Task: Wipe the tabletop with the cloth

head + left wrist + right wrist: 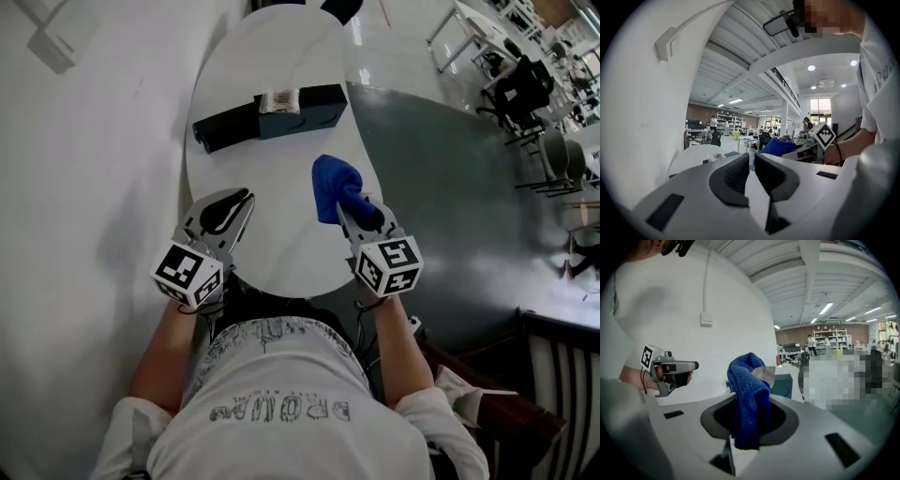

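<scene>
A blue cloth hangs bunched over the white oval tabletop, right of its middle. My right gripper is shut on it, and in the right gripper view the cloth stands up from between the jaws. My left gripper hovers over the table's near left part with its dark pads almost touching and nothing between them. The left gripper view also shows the cloth and the right gripper's marker cube off to the right.
A long black box and a teal box with a small packet on it lie across the table's far half. A white wall runs along the left. Grey floor lies to the right, with desks and chairs beyond.
</scene>
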Tool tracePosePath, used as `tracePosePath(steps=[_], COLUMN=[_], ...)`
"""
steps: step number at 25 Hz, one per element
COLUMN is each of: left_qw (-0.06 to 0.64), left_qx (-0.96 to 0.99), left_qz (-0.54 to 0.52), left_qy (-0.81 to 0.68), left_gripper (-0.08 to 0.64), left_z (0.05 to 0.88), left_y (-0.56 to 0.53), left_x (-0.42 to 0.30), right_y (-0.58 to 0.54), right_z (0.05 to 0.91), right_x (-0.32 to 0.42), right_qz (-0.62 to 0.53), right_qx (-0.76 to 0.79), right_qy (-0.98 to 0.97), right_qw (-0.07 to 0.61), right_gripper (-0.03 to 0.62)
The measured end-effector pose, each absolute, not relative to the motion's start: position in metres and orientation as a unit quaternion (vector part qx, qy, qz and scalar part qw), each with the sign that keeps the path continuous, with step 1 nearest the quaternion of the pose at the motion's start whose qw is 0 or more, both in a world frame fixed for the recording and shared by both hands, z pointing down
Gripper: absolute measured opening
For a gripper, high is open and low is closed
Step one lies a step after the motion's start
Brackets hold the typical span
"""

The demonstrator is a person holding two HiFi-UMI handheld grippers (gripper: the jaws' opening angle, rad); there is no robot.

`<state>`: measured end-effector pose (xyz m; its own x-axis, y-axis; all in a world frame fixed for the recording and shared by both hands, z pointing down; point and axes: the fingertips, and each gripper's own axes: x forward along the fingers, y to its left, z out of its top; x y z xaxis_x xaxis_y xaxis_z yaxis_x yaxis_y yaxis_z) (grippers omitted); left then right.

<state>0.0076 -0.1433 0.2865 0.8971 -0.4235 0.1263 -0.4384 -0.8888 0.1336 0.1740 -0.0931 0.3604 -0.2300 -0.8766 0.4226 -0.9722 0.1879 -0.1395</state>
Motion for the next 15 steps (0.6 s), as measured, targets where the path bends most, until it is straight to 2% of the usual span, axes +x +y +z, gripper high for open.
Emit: tracePosePath(steps=[15], left_qw=[0.074], left_qx=[0.967], left_qz=[0.029], left_qy=[-0.243], left_gripper=[0.054], left_z=[0.269], left_y=[-0.163], left_x=[-0.02], right_y=[-0.117], right_z=[0.318], right_x=[0.136], right_qz=[0.159], right_qx=[0.586], right_qy=[-0.787], right_qw=[0.109], right_gripper=[0.103])
